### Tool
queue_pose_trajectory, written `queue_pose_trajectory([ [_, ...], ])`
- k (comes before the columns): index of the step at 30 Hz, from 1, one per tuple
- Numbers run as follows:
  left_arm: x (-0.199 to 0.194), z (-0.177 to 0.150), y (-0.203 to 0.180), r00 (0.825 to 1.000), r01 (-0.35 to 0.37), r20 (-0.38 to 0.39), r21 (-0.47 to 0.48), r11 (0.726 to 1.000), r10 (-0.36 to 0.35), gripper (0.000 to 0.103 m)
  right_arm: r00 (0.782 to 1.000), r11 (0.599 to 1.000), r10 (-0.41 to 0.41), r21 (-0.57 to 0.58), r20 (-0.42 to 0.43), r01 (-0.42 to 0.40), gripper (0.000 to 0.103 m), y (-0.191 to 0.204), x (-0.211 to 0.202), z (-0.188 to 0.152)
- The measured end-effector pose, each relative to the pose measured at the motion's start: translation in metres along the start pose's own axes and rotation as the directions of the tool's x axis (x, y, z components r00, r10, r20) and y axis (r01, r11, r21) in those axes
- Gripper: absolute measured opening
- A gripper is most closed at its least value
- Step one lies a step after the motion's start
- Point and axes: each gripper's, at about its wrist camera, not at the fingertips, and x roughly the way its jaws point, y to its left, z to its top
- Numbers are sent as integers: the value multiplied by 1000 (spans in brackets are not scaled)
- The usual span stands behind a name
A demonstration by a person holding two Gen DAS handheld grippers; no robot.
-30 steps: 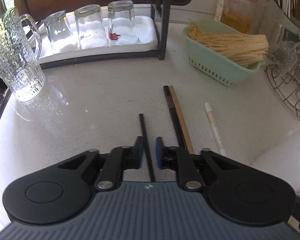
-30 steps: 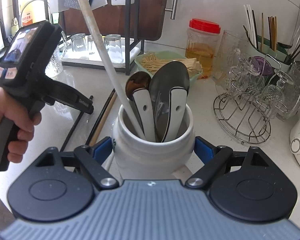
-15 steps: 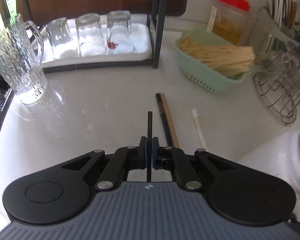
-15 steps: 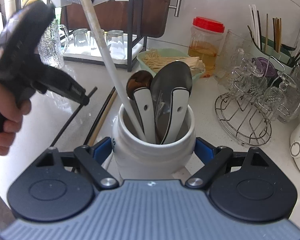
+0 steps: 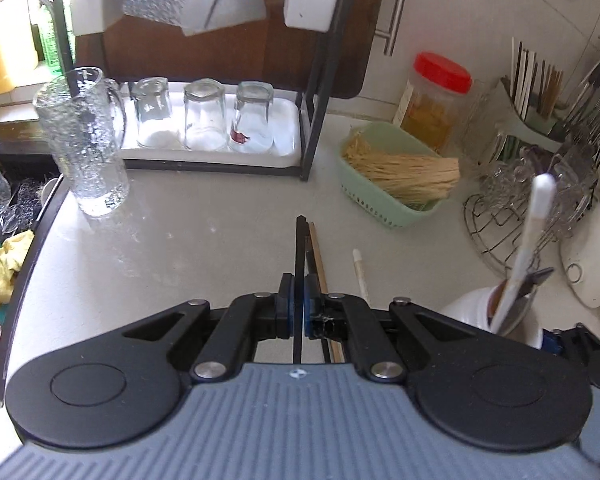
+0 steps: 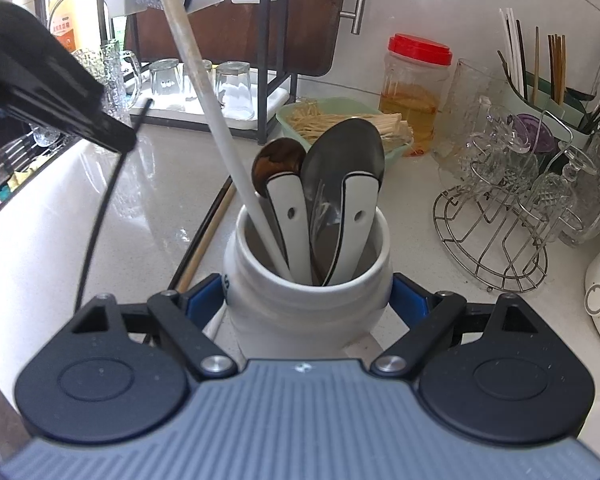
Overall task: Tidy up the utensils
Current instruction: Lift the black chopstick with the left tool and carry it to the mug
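Your left gripper has its jaws closed on a thin black chopstick, held clear above the bench; in the right wrist view the same chopstick hangs slanted down from the left gripper's tip, lower end off the surface as far as can be told. Your right gripper has its jaws set about half wide, blue pads pressed on both sides of the white ceramic utensil jar, so it's gripping the jar, which stands upright on the bench near its front edge. Inside the jar: a long white chopstick leaning toward the back left, a brown-bowled spoon and a larger dark spoon, both with white handles down in the jar. Lying flat on the bench just left of the jar: a dark chopstick and a wooden chopstick side by side, touching, plus a white chopstick just to their right, apart from them. Toward the back edge: a green basket with pale straw-like sticks, a red-lidded jar behind it, a wire rack of glassware at the right, a tray with three upturned glasses, and a textured glass mug at the back left by the sink.
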Motion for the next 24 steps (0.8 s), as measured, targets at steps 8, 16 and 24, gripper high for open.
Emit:
queue_pose_trajectory([
  [8, -46, -9, -5, 998, 49, 39, -44, 998, -47, 5, 1000, 1000, 14, -14, 9, -13, 91, -1, 0, -1],
  [16, -85, -23, -15, 993, 92, 78, -44, 995, -88, 5, 999, 999, 25, -26, 29, -24, 91, -2, -1, -5],
  [24, -116, -25, -21, 986, 118, 123, -34, 992, -114, 5, 999, 999, 24, -31, 40, -23, 91, -1, -1, -7],
])
